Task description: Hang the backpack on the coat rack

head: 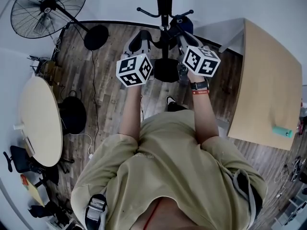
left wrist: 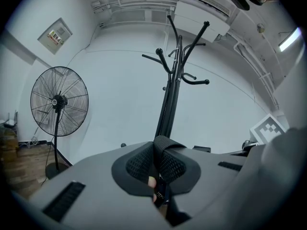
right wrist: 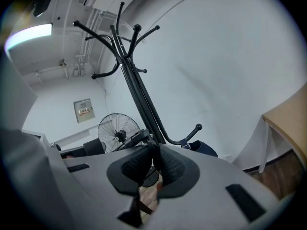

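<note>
The wooden floor [head: 108, 87] carries everything. At its right edge stands a rectangular table [head: 268, 75], with a small teal thing [head: 282, 132] near the right corner of its tabletop. At the floor's left edge is a round table [head: 38, 123]. The black coat rack [head: 164, 4] rises at the far edge by the white wall, and its round base [head: 166, 70] lies between the two grippers in the head view. A pedestal fan [head: 48, 6] stands in the far left corner.

The dark blue backpack [right wrist: 205, 149] is up at the rack, just to the right of the pole. In the right gripper view a blue strap leads from it to a low hook (whether it hangs free of the floor cannot be told).

The left gripper [left wrist: 157, 169] is raised in front of the rack, its jaws clamped on a black strap [left wrist: 165, 145] that loops over the meshed pads. What the strap belongs to cannot be told. The right gripper [right wrist: 154, 169] is also raised beside the pole, pads pressed together at the tips. Whether something thin is caught between them is unclear.
</note>
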The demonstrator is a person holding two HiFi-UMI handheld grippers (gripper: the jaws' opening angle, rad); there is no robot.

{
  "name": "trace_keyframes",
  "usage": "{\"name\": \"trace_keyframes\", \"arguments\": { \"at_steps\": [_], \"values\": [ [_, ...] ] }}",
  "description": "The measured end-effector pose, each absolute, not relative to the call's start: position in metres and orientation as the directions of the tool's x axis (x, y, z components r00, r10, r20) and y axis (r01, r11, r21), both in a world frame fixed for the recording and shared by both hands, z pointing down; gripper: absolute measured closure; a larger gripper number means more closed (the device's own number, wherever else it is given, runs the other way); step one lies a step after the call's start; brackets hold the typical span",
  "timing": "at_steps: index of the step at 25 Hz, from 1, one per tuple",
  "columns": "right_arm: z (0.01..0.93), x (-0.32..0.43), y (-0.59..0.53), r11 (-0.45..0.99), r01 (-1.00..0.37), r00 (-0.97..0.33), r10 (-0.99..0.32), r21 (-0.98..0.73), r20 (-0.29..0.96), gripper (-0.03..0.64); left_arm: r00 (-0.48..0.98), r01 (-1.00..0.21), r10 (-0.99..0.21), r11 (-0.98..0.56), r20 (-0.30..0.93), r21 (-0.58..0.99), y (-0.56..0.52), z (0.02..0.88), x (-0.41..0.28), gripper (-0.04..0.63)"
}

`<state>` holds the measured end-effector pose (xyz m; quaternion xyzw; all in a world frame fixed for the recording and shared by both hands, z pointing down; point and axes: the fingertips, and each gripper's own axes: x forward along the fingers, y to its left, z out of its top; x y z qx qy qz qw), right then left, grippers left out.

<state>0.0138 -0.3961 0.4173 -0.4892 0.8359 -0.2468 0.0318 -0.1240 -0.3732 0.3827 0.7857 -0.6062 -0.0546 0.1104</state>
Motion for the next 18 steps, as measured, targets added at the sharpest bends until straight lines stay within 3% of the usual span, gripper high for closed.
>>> {"name": "trace_keyframes", "arguments": {
  "at_steps": [18],
  "values": [
    [0.465, 0.023, -0.437, 0.338, -0.836, -0.481, -0.831, -0.431, 0.280, 0.566, 0.219, -0.949, -0.969, -0.184, 0.113, 0.258, -0.423, 0.418, -0.134, 0.571]
  ]
}}
